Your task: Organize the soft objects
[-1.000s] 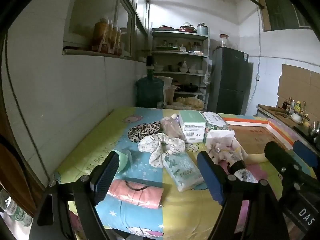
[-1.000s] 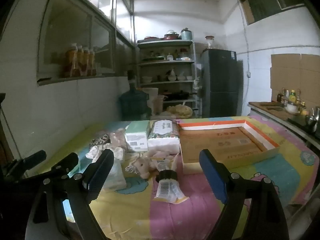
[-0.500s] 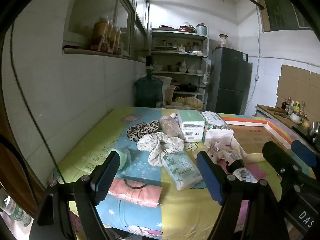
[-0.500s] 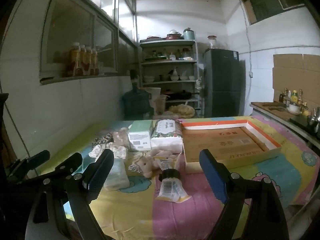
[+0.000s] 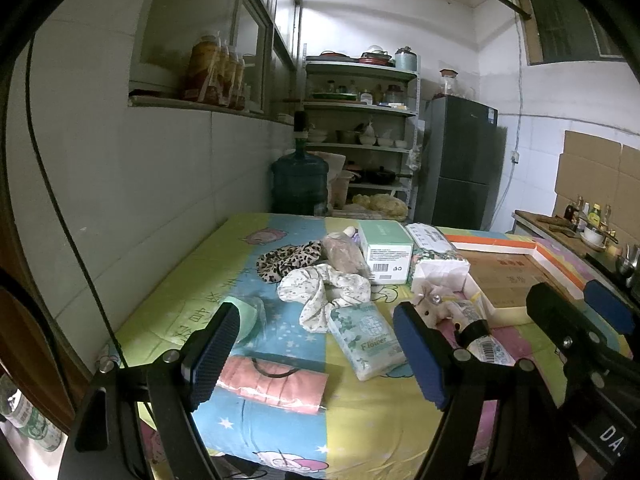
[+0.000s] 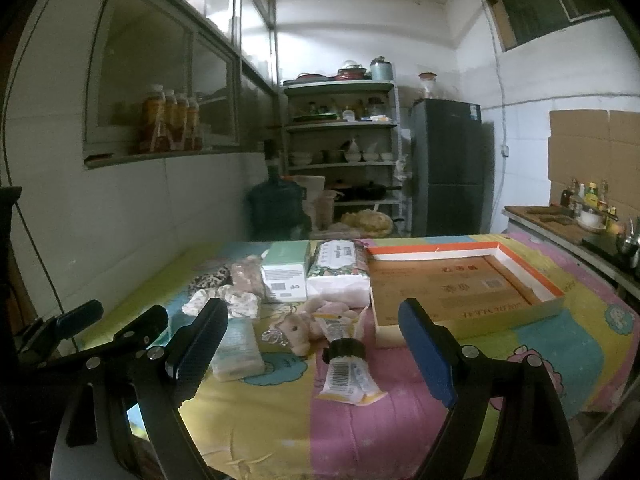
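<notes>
Soft things lie on a table with a colourful cartoon cloth [image 5: 192, 280]. A pink folded pouch [image 5: 276, 384] lies nearest my open, empty left gripper [image 5: 316, 352]. Behind it are a floral tissue pack [image 5: 366, 340], a white floral scrunchie [image 5: 324, 288], a leopard scrunchie [image 5: 286, 262] and a small plush toy [image 5: 434, 308]. My right gripper [image 6: 316, 352] is open and empty above the near edge, in front of a tube with a black cap [image 6: 346, 368], the plush toy [image 6: 300, 326] and the tissue pack [image 6: 236, 348].
A shallow cardboard tray with an orange rim [image 6: 460, 284] lies at the right. A green box [image 6: 286, 272] and a large tissue pack [image 6: 340, 268] stand behind the soft things. A tiled wall [image 5: 140, 208] runs along the left. A counter [image 6: 568, 224] is at far right.
Both grippers have drawn back and risen slightly, so the table items look a little lower and smaller. Nothing on the table has moved.
</notes>
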`<action>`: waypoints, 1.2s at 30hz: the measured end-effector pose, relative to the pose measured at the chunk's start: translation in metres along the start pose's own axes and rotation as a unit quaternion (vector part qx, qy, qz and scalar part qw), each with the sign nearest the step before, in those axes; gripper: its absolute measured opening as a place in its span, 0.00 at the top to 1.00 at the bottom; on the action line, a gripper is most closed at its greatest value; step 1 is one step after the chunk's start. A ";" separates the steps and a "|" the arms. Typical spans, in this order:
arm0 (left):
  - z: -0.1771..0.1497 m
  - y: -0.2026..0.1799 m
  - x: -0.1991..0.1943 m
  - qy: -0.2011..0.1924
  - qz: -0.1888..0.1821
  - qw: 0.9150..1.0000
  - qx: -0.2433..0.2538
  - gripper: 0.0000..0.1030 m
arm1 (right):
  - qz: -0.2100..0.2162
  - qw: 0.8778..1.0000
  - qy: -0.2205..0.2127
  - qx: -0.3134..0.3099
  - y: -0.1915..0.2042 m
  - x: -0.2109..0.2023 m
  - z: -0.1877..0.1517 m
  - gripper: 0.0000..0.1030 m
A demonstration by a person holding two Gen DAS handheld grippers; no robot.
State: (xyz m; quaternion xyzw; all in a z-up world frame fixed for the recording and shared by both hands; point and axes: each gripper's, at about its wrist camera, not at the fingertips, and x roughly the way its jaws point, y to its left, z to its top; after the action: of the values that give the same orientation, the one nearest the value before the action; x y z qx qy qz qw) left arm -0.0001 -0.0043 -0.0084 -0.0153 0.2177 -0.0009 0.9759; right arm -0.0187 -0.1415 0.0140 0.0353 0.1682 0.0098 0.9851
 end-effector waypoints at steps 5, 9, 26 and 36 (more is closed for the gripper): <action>0.001 0.001 0.000 0.000 -0.001 1.000 0.000 0.23 | 0.001 1.000 0.000 0.000 0.002 -0.001 0.001 0.15; 0.001 0.001 0.000 0.001 -0.001 1.000 -0.001 0.23 | 0.001 1.000 0.000 0.000 0.004 -0.001 0.001 0.15; 0.000 0.006 0.001 0.004 -0.002 1.000 -0.002 0.23 | 0.002 1.000 0.000 0.001 0.006 -0.003 0.001 0.15; -0.001 0.006 0.001 0.005 -0.002 1.000 -0.002 0.23 | 0.005 1.000 0.000 0.000 0.011 -0.006 0.001 0.15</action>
State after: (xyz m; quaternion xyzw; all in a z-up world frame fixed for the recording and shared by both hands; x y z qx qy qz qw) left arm 0.0003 0.0016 -0.0097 -0.0177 0.2225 -0.0025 0.9748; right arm -0.0241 -0.1306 0.0173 0.0362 0.1682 0.0146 0.9850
